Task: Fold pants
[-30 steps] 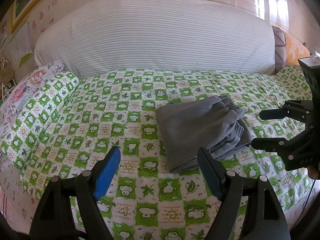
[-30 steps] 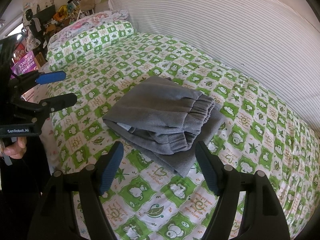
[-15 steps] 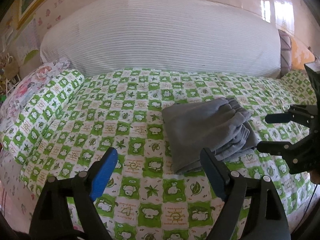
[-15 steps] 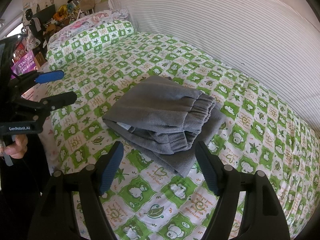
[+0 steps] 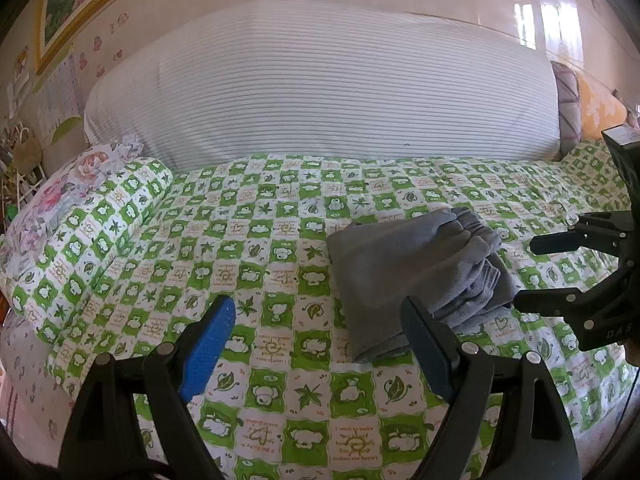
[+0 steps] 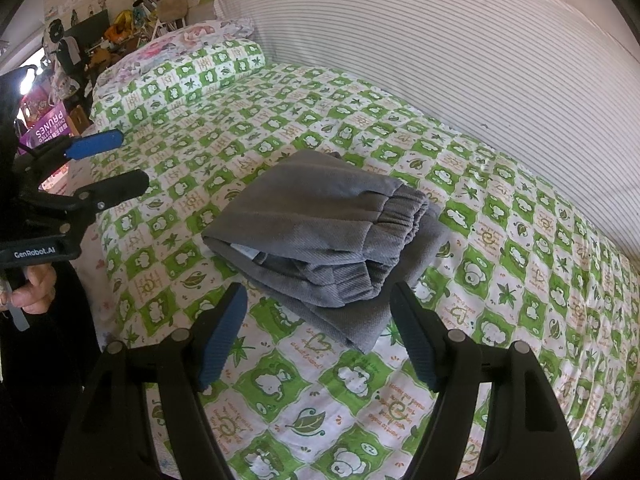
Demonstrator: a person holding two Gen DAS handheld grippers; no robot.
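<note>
1. The left gripper (image 5: pixel 320 328) hangs with its jaws spread wide and nothing between them. Over the last second its view has slid leftward and back a little, so the pants (image 5: pixel 416 272) now sit ahead and to its right rather than straight between the fingers.

2. The right gripper (image 6: pixel 316 316) is also wide apart and empty. Its view has barely altered in that second: the pants (image 6: pixel 324 240) lie just ahead of its fingertips, centred between them, not touched.

3. The pants rest as a compact grey bundle on the green checked bedspread (image 6: pixel 500 280). The elastic waistband is gathered on top toward the far side, with a lower layer poking out at the near corner.

4. From the left gripper's camera, the right gripper (image 5: pixel 532 272) stands just beside the bundle's right edge, apart from the cloth. From the right gripper's camera, the left gripper (image 6: pixel 128 160) is well off to the left, clear of the pants.

5. What this suggests: neither tool holds cloth and the left one is drifting away, so the folding looks essentially finished. The stack is slightly uneven at the near edge, which could be tidied, though no further fold seems needed.

6. Behind both tools, a striped white cover (image 5: pixel 320 100) lines the far side, and a matching pillow (image 5: pixel 96 232) lies far left.
</note>
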